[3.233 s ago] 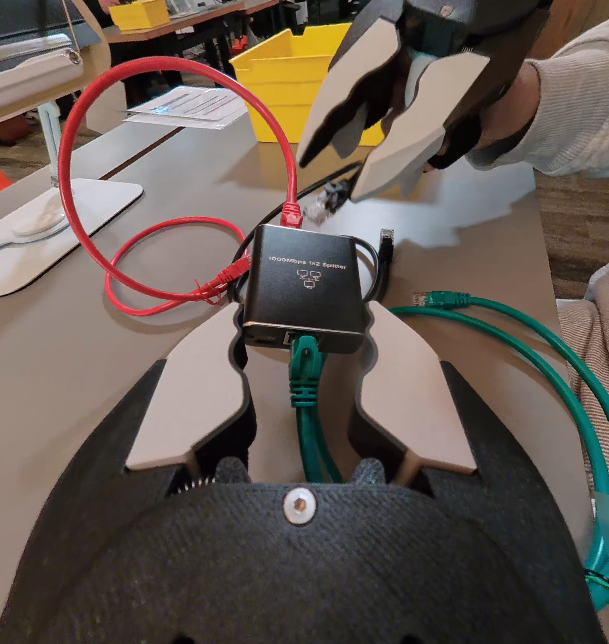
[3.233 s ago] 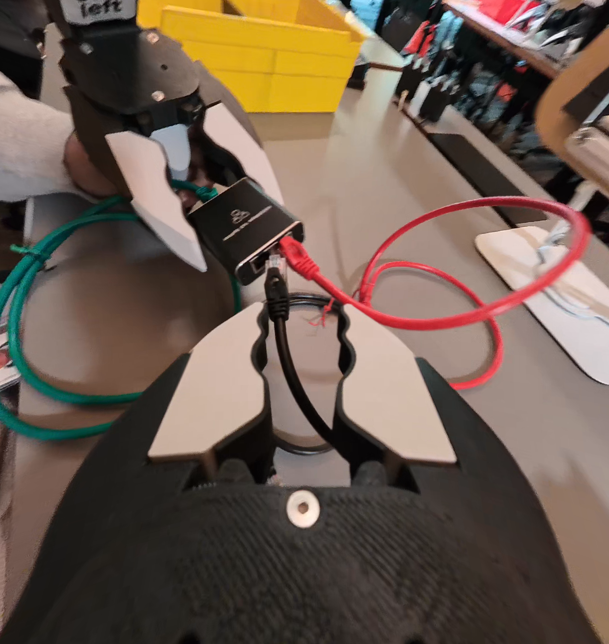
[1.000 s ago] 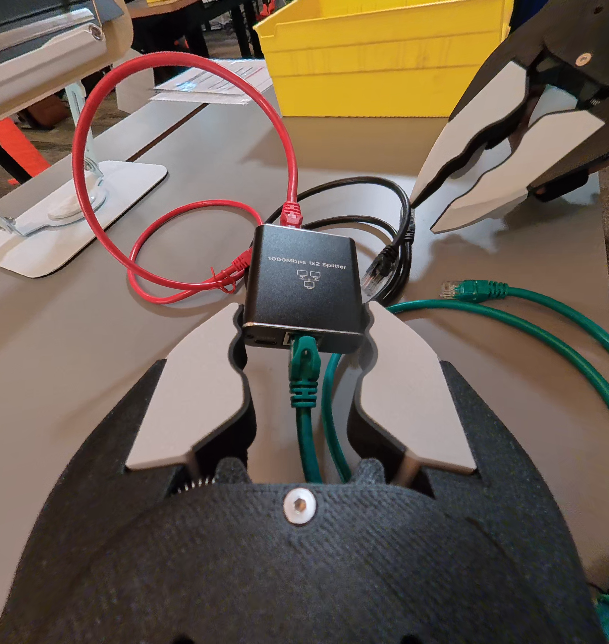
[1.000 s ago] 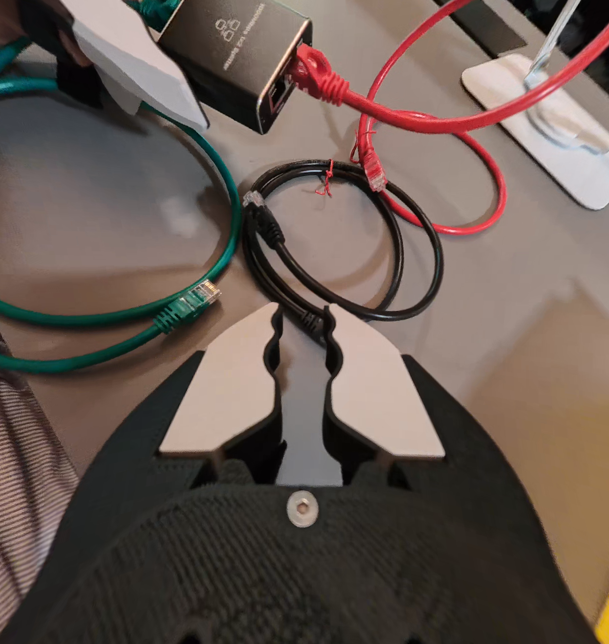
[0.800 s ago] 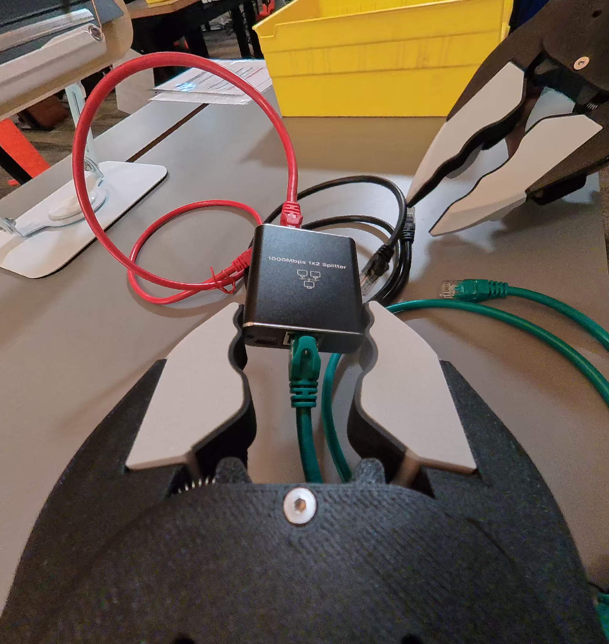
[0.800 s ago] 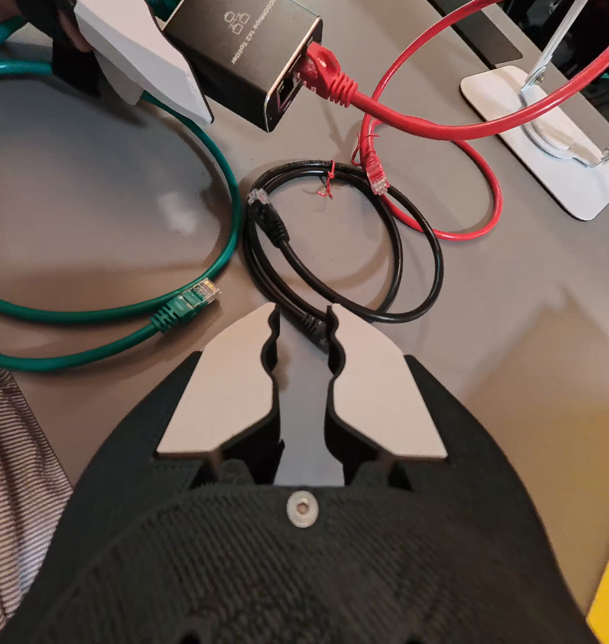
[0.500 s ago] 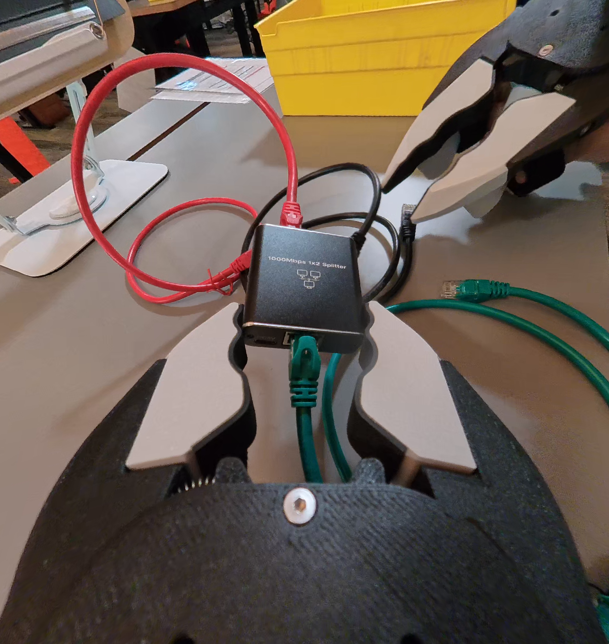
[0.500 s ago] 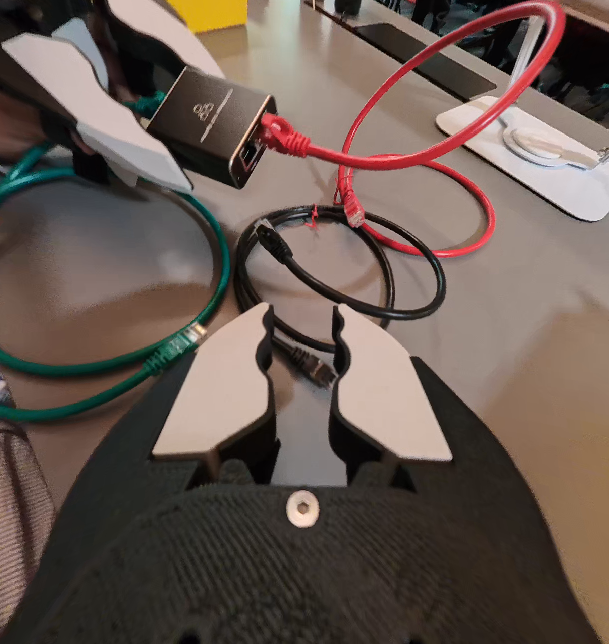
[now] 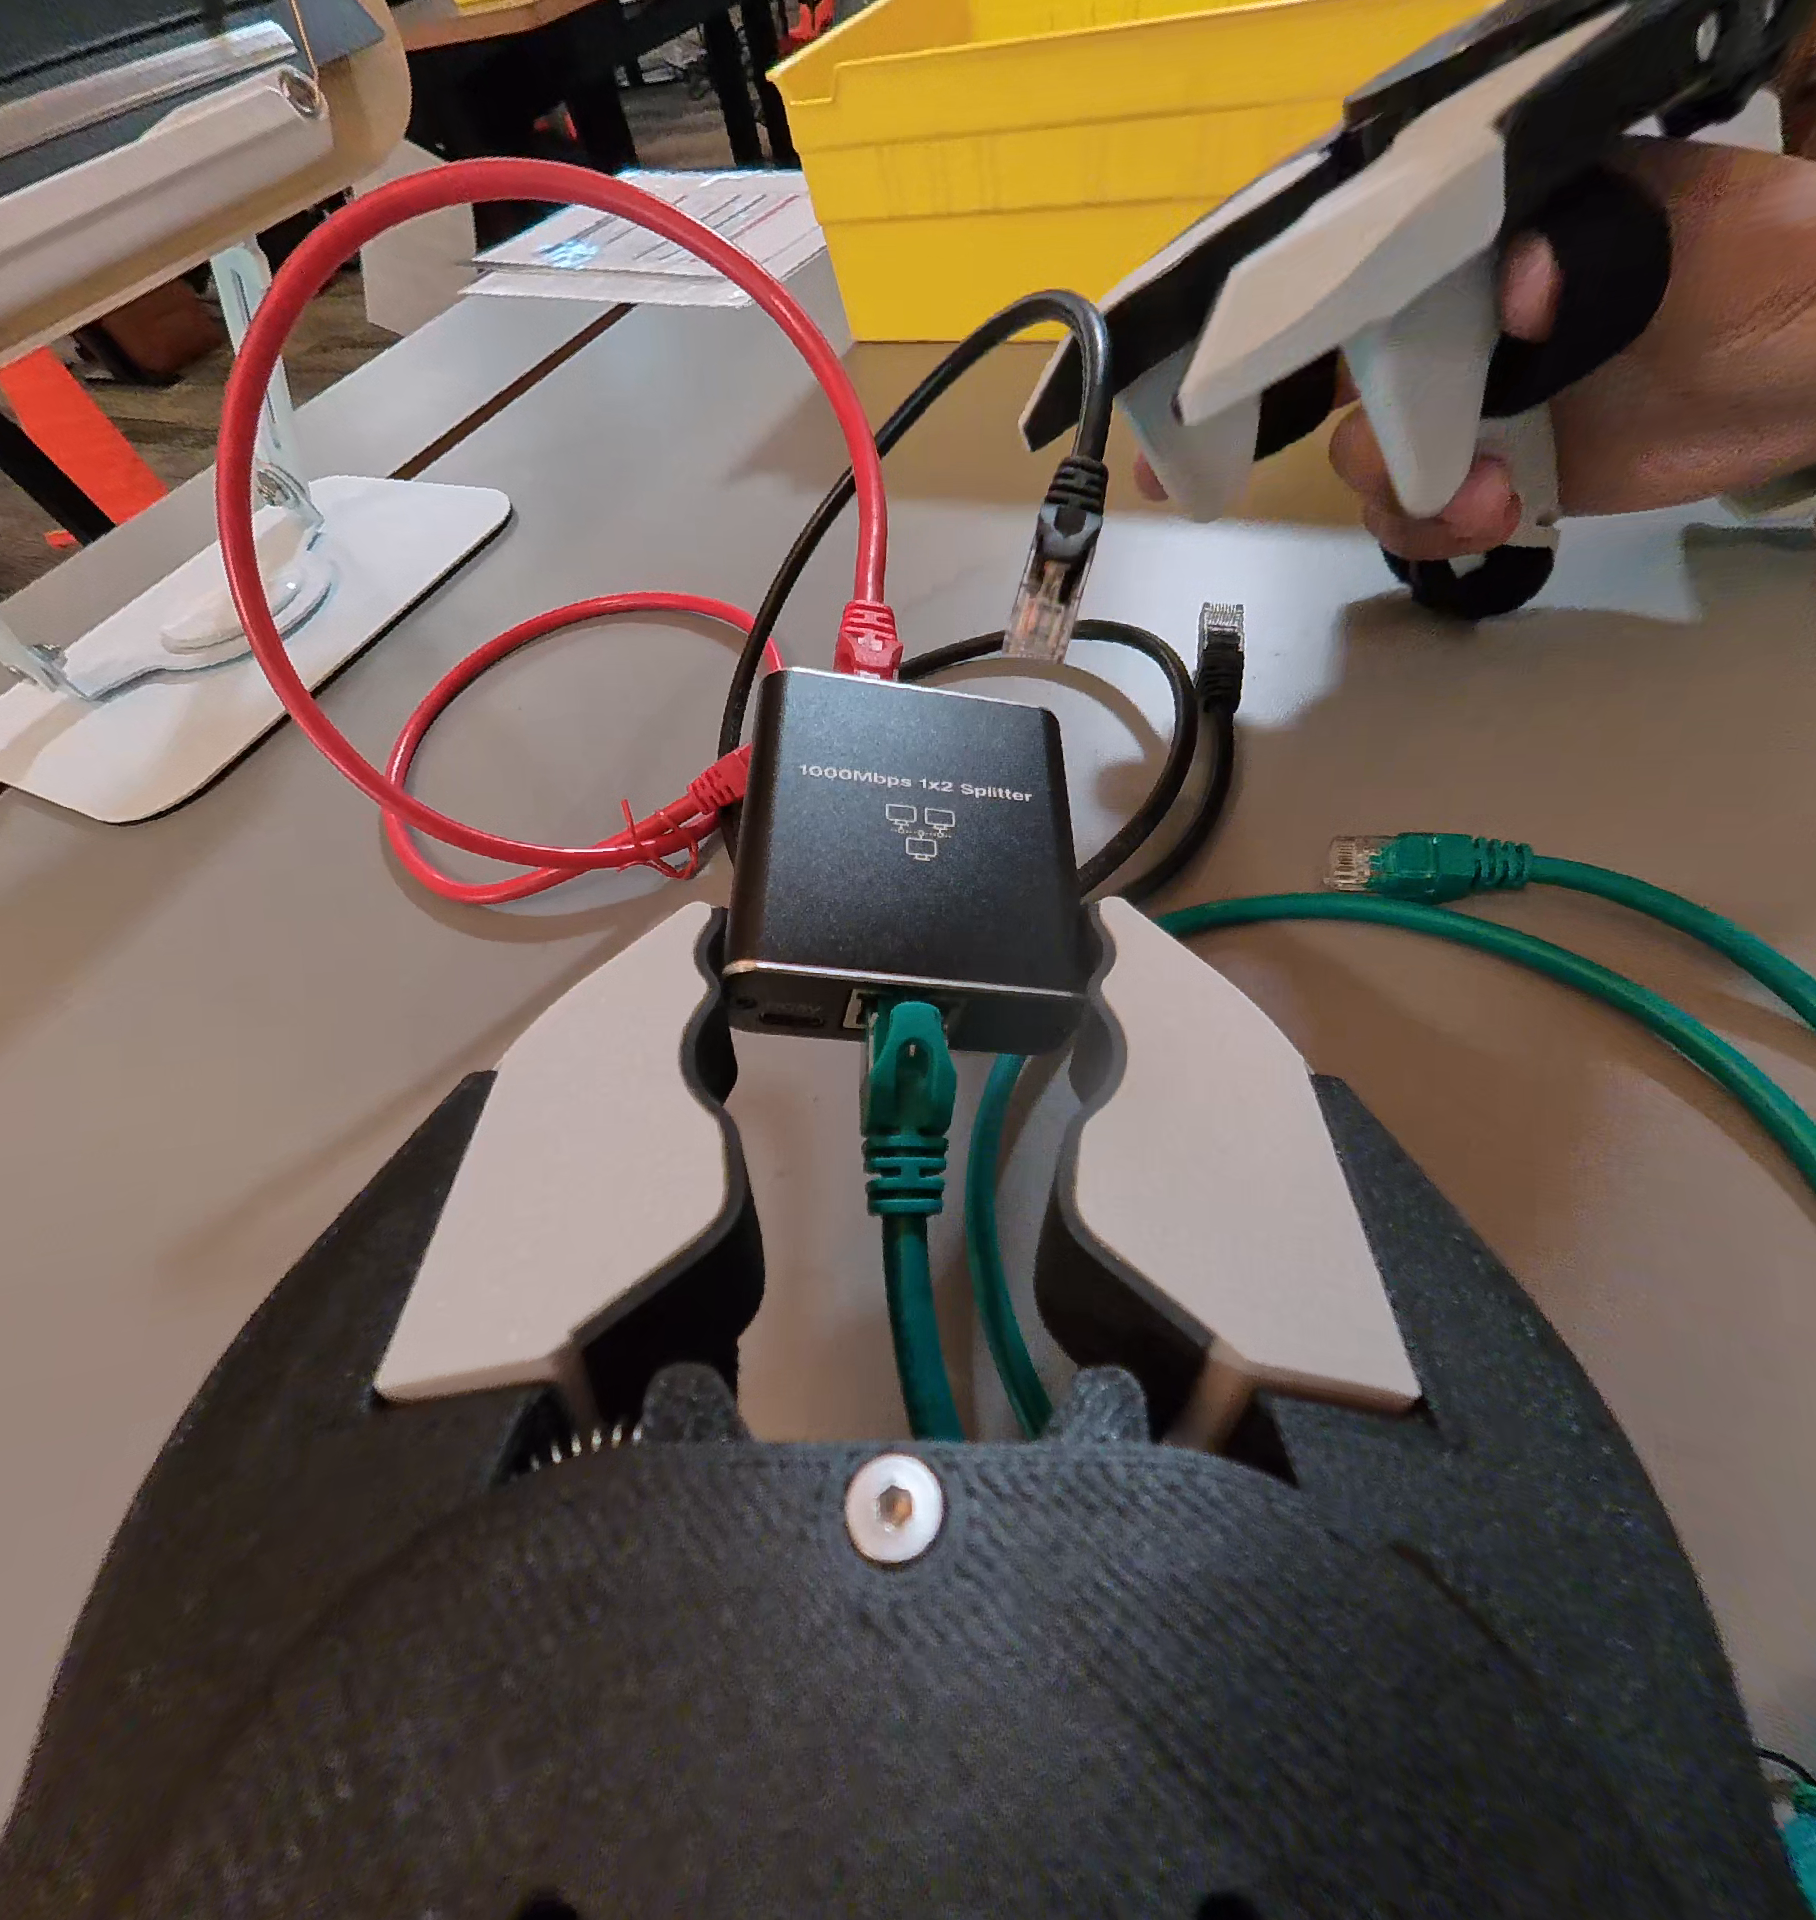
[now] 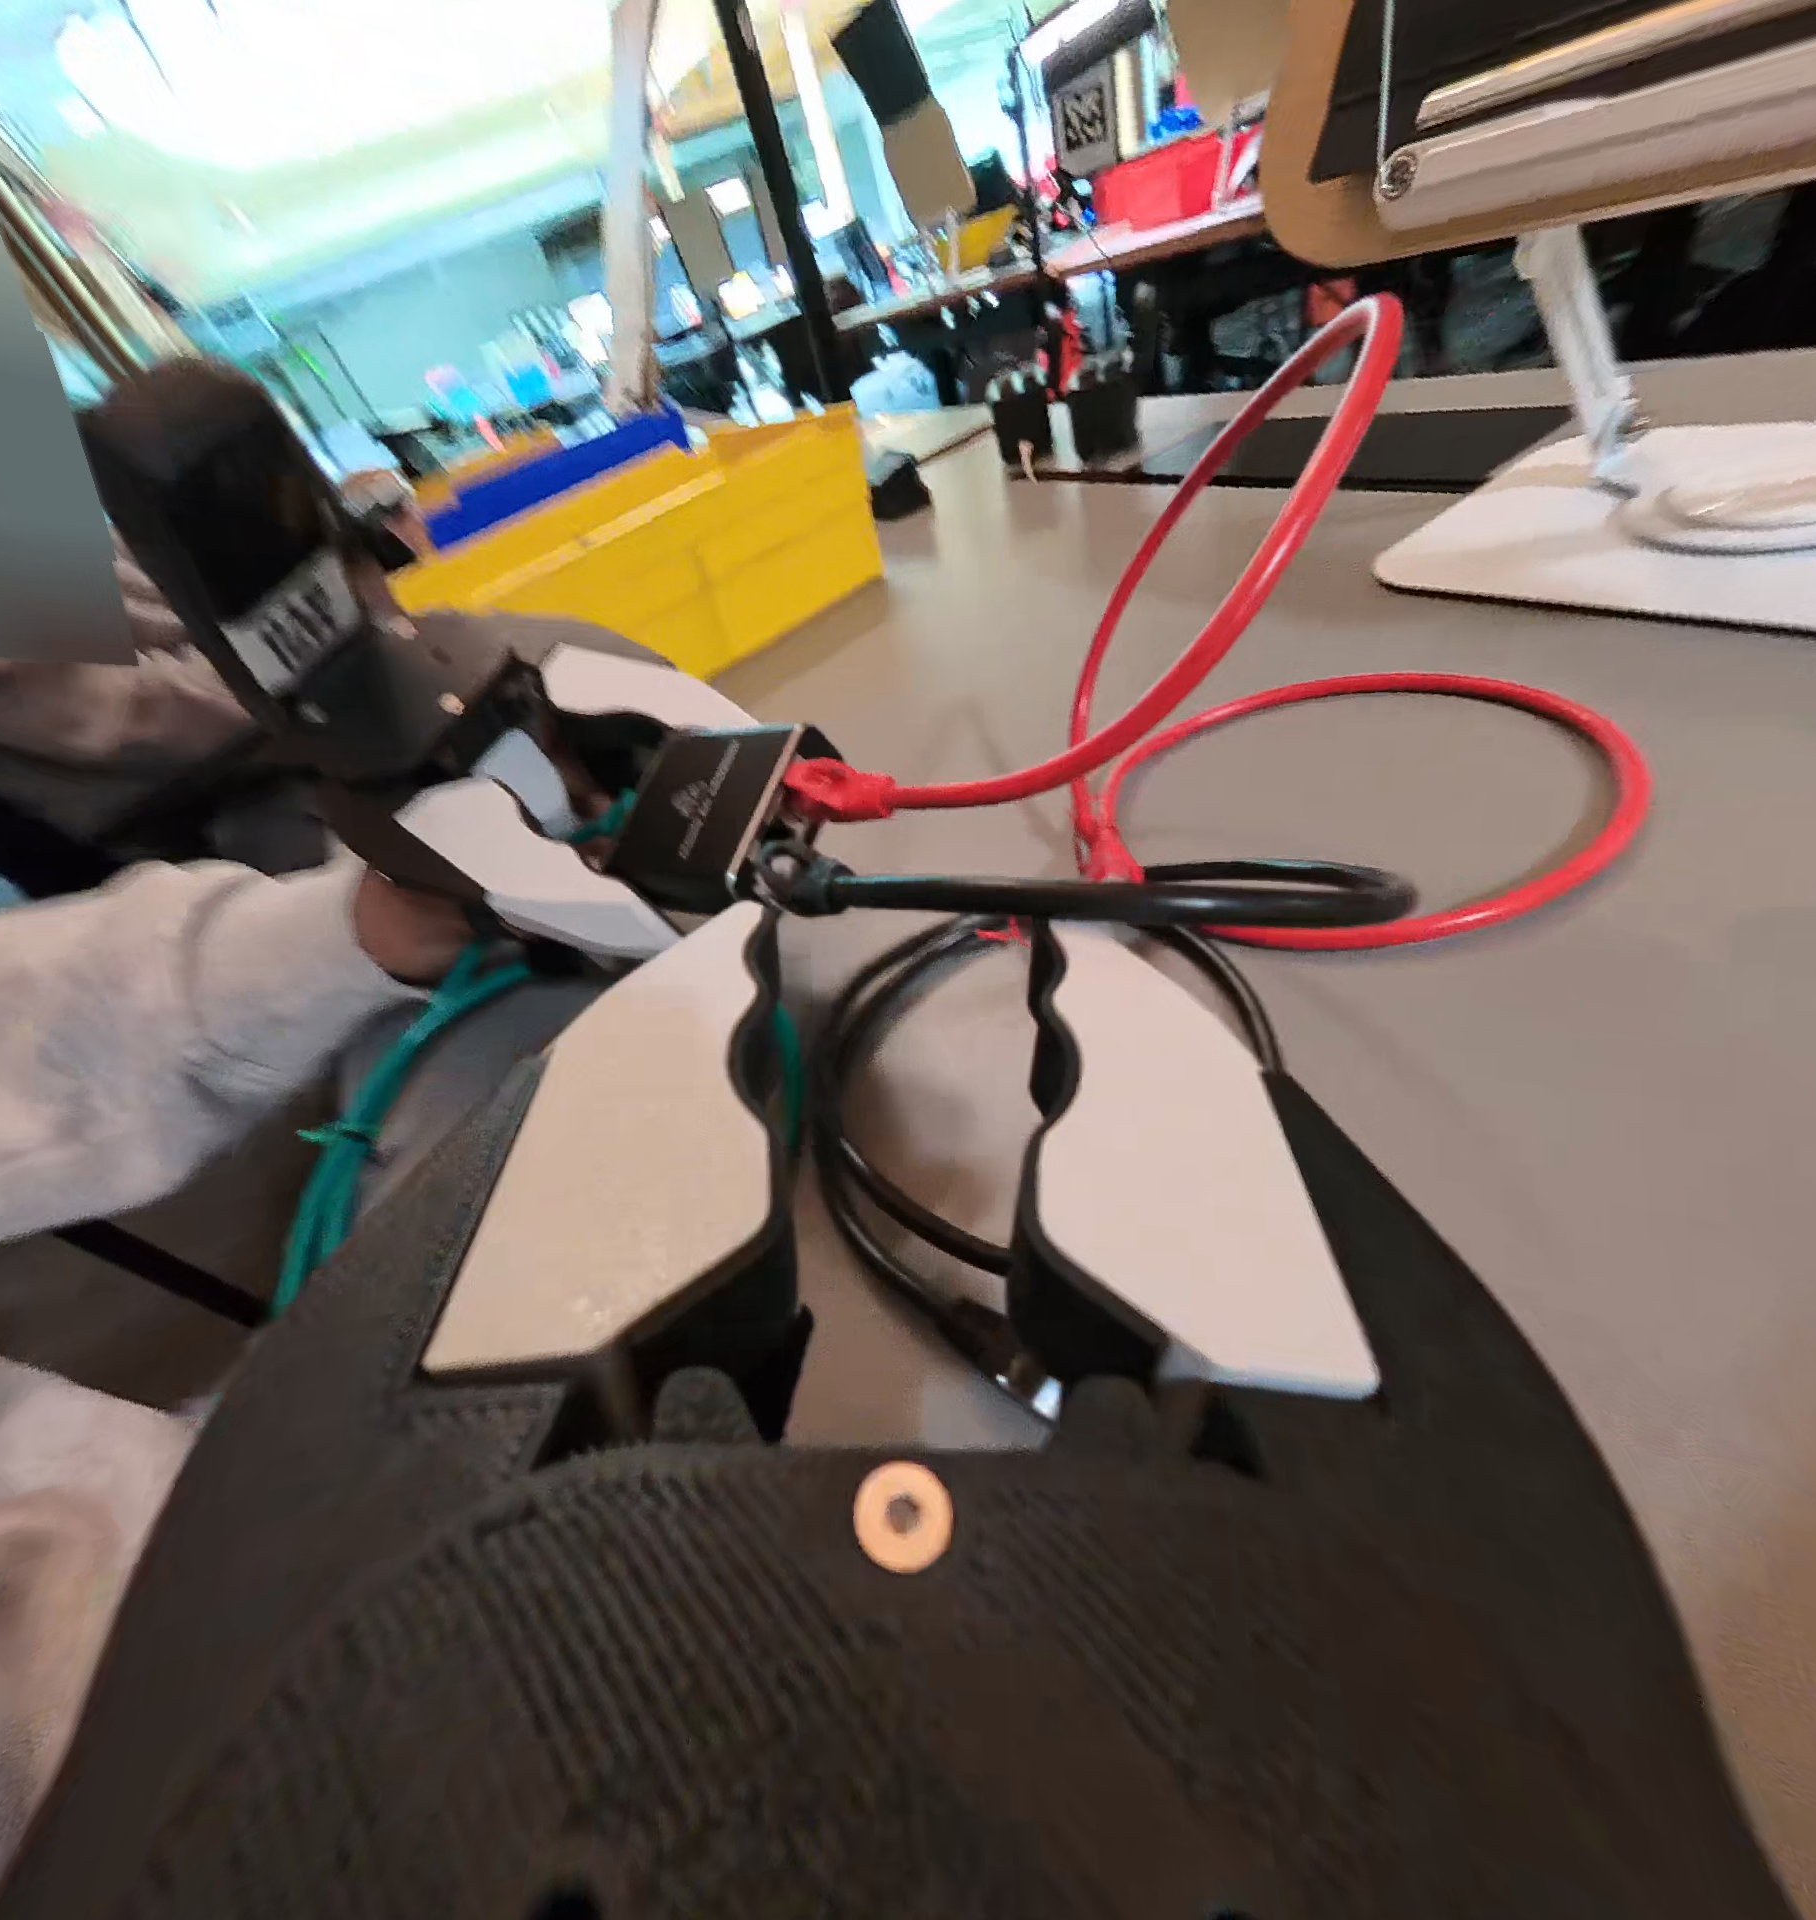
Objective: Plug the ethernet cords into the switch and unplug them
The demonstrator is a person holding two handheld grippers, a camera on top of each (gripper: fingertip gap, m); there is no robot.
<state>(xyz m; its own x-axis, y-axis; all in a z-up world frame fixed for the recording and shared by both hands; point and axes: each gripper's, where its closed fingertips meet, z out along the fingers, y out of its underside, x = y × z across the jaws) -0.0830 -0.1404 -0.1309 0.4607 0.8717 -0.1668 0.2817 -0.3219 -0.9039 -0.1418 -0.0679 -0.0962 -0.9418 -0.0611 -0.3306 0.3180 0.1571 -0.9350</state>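
My left gripper [image 9: 904,920] is shut on the black switch [image 9: 904,852] and holds it just above the grey table. A green cord's plug [image 9: 909,1101] sits in its near port. A red cord's plug [image 9: 868,639] sits in a far port. My right gripper [image 10: 899,925] has its jaws apart. The black cord [image 10: 1091,899] lies across its fingertips. That cord's plug [image 10: 795,873] hangs at the switch's [image 10: 696,821] far face beside the red plug [image 10: 842,790]. In the left wrist view this black plug [image 9: 1055,561] is still outside the port.
The black cord's other plug [image 9: 1221,649] and the green cord's free plug [image 9: 1423,862] lie on the table to the right. A yellow bin [image 9: 1039,135] stands at the back. A white monitor stand base [image 9: 218,644] is at the left. Papers [image 9: 644,239] lie behind it.
My right gripper dropped low, turned toward the switch, and its jaws widened. One black plug rose off the table to the switch's far face. My left gripper kept hold of the switch.
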